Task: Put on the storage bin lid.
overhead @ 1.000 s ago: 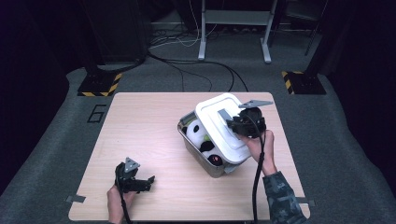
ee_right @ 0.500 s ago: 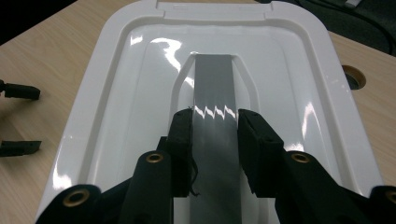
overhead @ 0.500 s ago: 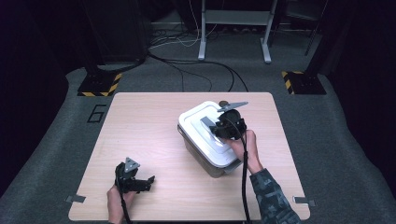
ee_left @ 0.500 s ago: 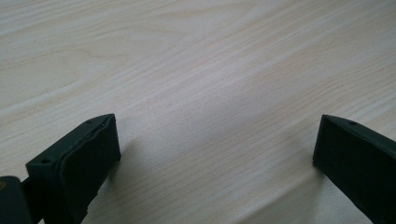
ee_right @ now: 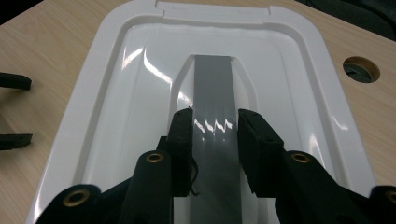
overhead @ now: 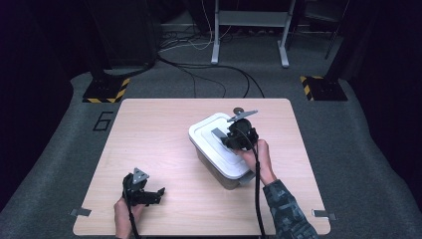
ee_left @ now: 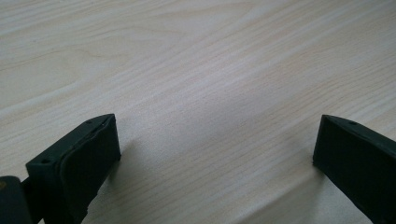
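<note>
A grey box [overhead: 213, 163] with a white lid [overhead: 211, 130] stands right of centre on the wooden table [overhead: 149, 134]. The lid lies flat on the box. My right gripper [overhead: 222, 135] is over it, and in the right gripper view its jaws [ee_right: 215, 127] are shut on the lid's grey handle strip [ee_right: 212, 81], one on each side. The white lid [ee_right: 126, 93] spreads around them. My left gripper [overhead: 160, 193] rests near the table's front left, open. In the left gripper view its jaws [ee_left: 217, 154] stand wide apart over bare wood with nothing between them.
A round hole [overhead: 238, 110] in the tabletop lies just behind the box, also visible as a round hole [ee_right: 360, 69] in the right gripper view. Beyond the table are grey floor, cables [overhead: 224, 74] and hazard-striped stand feet [overhead: 104, 92].
A second ago the lid was held tilted above the open box. My right gripper has moved it left and down, and it now covers the box. The left gripper has stayed put.
</note>
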### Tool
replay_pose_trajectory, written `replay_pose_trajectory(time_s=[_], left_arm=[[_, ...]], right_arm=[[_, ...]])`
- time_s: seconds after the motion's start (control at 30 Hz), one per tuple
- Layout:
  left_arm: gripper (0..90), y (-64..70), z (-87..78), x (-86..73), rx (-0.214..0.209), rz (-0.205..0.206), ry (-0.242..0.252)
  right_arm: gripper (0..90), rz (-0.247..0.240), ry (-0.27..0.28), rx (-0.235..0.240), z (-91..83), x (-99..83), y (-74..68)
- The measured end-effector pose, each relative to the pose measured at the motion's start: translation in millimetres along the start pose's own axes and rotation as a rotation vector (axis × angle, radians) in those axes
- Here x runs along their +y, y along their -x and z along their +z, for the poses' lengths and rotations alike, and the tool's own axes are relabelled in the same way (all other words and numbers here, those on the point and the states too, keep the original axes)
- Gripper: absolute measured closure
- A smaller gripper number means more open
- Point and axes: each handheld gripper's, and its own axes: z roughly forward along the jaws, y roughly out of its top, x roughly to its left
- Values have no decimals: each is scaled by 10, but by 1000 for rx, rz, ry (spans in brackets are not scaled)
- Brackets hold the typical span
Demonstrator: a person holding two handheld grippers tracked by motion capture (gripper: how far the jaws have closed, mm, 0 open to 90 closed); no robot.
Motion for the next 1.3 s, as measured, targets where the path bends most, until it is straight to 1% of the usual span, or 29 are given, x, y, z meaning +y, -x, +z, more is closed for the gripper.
replay_pose_trajectory(time_s=[0.2, 0.27, 0.3, 0.33, 0.4, 0.47, 0.5, 0.53, 0.57, 0.67, 0.77, 0.83, 0.9, 0.93, 0.97, 1.0, 1.03, 1.07, 1.13, 1.17, 1.23, 1.27, 1.3], left_arm=[[3, 0, 0, 0, 0, 1, 0], [3, 0, -2, 1, 1, 1, -2], [3, 0, -1, 1, 1, 1, -2], [3, 0, -2, 1, 1, 1, -2], [3, 1, 1, 0, 0, 0, 1], [3, 2, 0, -1, 0, 0, 1], [3, 3, 0, -1, 1, 0, 1], [3, 3, 0, -1, 1, -1, 2], [3, 3, 0, -1, 1, -1, 1], [3, 1, 0, -1, 0, 0, 0], [3, 1, 0, 0, 0, 0, 1], [3, 1, 0, 0, 0, 0, 0], [3, 1, 0, 0, 0, 1, 0], [3, 1, 0, 0, 0, 0, 0], [3, 1, 0, 0, 0, 1, 0], [3, 1, -1, 0, 0, 1, 0], [3, 1, 0, 0, 0, 0, 0], [3, 1, 0, 0, 0, 0, 0], [3, -4, -1, 1, 1, 6, -1], [3, -3, -1, 1, 1, 6, -1], [3, -3, -1, 1, 1, 6, -1], [3, -3, -1, 1, 2, 6, -1], [2, -3, -1, 1, 2, 6, -1]], right_arm=[[667, -5, -3, -15, 25, -36, -29], [667, -7, -7, -9, 47, -43, -23], [668, -17, -12, -9, 57, -47, -16], [668, -10, -13, -13, 61, -50, -27], [668, -13, -14, -20, 68, -50, -40], [669, -7, -14, -18, 69, -53, -39], [669, -2, -8, -14, 69, -62, -30], [669, -8, -7, -11, 67, -69, -20], [669, 0, -5, -12, 65, -76, -28], [668, -12, 11, -20, 67, -89, -38], [665, -11, 14, -12, 62, -89, -30], [658, -25, 10, -11, 61, -80, -34], [652, -24, 15, -6, 59, -82, -27], [585, -22, 20, -5, 53, -82, -25], [559, -24, 20, -10, 49, -81, -17], [522, -25, 19, -5, 40, -80, -9], [463, -26, 27, 2, 23, -80, -7], [419, -28, 35, -6, 6, -81, -6], [350, -37, 42, -9, -34, -83, 2], [305, -25, 50, -14, -60, -85, 1], [232, -24, 60, -16, -114, -95, 16], [203, -32, 71, -18, -145, -104, 35], [175, -27, 78, -19, -179, -116, 48]])
